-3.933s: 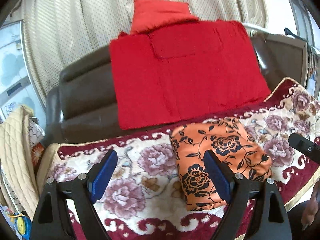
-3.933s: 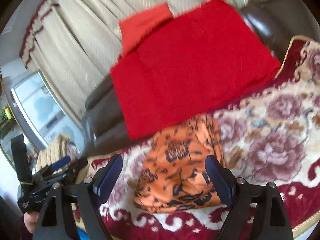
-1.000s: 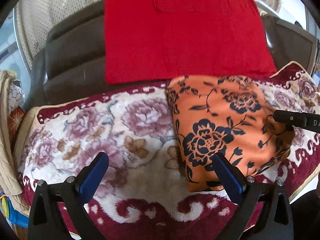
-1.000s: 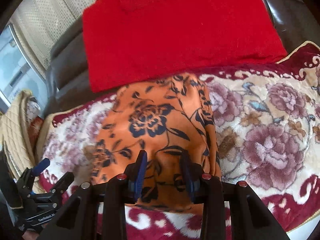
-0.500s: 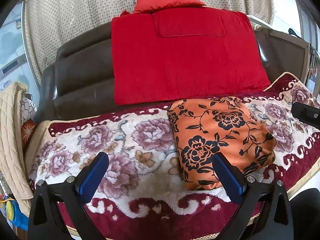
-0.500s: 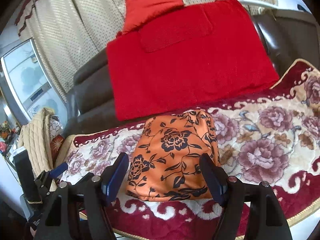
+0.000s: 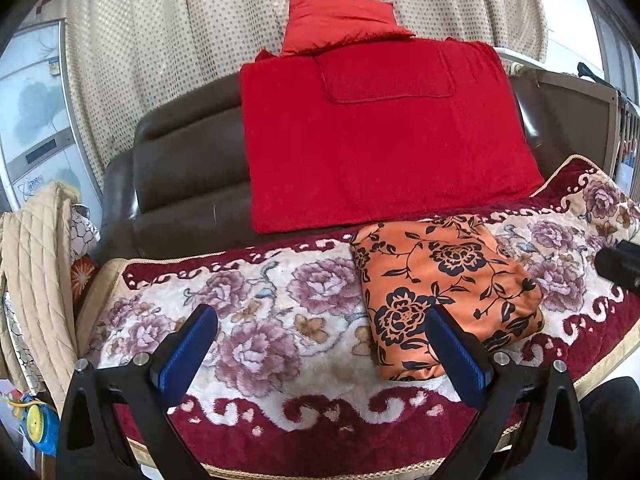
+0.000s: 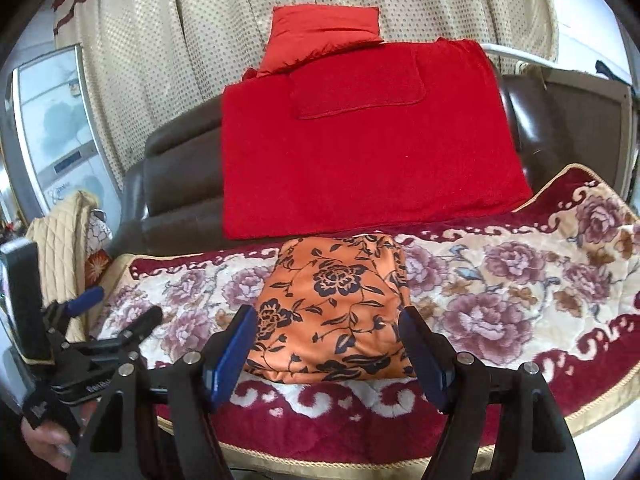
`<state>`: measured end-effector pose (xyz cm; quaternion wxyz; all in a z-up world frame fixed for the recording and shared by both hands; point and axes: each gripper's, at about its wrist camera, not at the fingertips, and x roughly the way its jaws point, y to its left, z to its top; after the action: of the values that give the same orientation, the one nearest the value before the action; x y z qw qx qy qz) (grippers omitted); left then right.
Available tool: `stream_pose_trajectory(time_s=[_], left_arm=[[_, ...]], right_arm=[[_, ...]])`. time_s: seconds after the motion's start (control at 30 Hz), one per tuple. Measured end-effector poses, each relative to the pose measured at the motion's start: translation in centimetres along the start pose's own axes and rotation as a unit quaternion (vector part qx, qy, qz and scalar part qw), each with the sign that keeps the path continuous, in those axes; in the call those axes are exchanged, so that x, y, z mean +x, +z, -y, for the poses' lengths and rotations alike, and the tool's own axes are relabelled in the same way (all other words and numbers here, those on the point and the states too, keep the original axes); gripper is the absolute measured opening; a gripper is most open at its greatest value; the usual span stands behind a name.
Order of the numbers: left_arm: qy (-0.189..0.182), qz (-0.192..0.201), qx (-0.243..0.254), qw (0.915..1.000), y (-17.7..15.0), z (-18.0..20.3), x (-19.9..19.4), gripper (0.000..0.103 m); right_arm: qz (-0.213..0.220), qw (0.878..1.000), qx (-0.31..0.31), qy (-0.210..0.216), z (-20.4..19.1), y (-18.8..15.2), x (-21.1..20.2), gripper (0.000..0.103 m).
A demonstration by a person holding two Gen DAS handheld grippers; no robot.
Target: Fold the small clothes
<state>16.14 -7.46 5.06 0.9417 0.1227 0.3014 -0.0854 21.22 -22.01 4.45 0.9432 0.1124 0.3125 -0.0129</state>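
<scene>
Both my grippers hang released above the folded cloth on the sofa seat.

My right gripper (image 8: 328,344) has its jaws spread wide with nothing between the blue pads (image 8: 234,350); the orange cloth (image 8: 336,308) lies just past them, apart from both. My left gripper (image 7: 320,348) is spread wide too and grasps nothing, its pads over the blanket (image 7: 248,320), with the cloth's near left corner behind its right finger. In the right view my hand (image 8: 44,446) holds the left gripper at the far left. The cloth sits folded into a neat block on the flowered blanket, toward the seat's far edge. Beyond it a red towel (image 7: 380,136) drapes down the brown sofa (image 7: 184,168) back, a red cushion (image 7: 340,20) on top, a curtain (image 7: 180,40) behind.
</scene>
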Motion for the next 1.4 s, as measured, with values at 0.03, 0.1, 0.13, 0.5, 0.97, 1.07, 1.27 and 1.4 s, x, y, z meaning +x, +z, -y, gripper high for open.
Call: stream_pose_trajectory(time_s=[0.03,0.1,0.13,0.5,0.97,1.07,1.27,1.4], left_arm=[[0.000,0.000,0.000,1.0000,0.0,0.0,-0.3,0.103],[0.002,0.001,0.000,1.0000,0.1,0.0,-0.9,0.103],[0.003,0.002,0.001,1.0000,0.0,0.0,-1.2,0.103],[0.006,-0.006,-0.014,0.9999,-1.1,-0.7,-4.1,0.103],[0.012,0.018,-0.019,0.9996,-3.0,-1.4,-11.5,0.103],[0.012,0.023,-0.018,0.9995,-3.2,-1.4,-13.0,0.103],[0.018,0.033,-0.018,0.9991,-3.6,-1.5,-15.2,0.103],[0.021,0.035,-0.021,0.9990,-3.7,-1.5,-16.2,0.103]], right_arm=[[-0.001,1.000,-0.001,0.001,0.0,-0.1,-0.3,0.077],[0.000,1.000,-0.003,0.000,-0.1,-0.5,-0.9,0.077],[0.000,1.000,-0.005,-0.003,-0.2,-0.7,-1.1,0.077],[0.001,1.000,-0.008,-0.017,-1.3,-2.4,-4.5,0.077],[0.023,1.000,-0.012,-0.008,-3.4,-4.8,-11.8,0.077],[0.030,0.999,-0.013,-0.008,-3.6,-5.1,-13.0,0.077],[0.035,0.999,-0.010,-0.004,-3.5,-5.3,-14.4,0.077],[0.036,0.999,-0.007,0.001,-3.3,-5.5,-15.0,0.077]])
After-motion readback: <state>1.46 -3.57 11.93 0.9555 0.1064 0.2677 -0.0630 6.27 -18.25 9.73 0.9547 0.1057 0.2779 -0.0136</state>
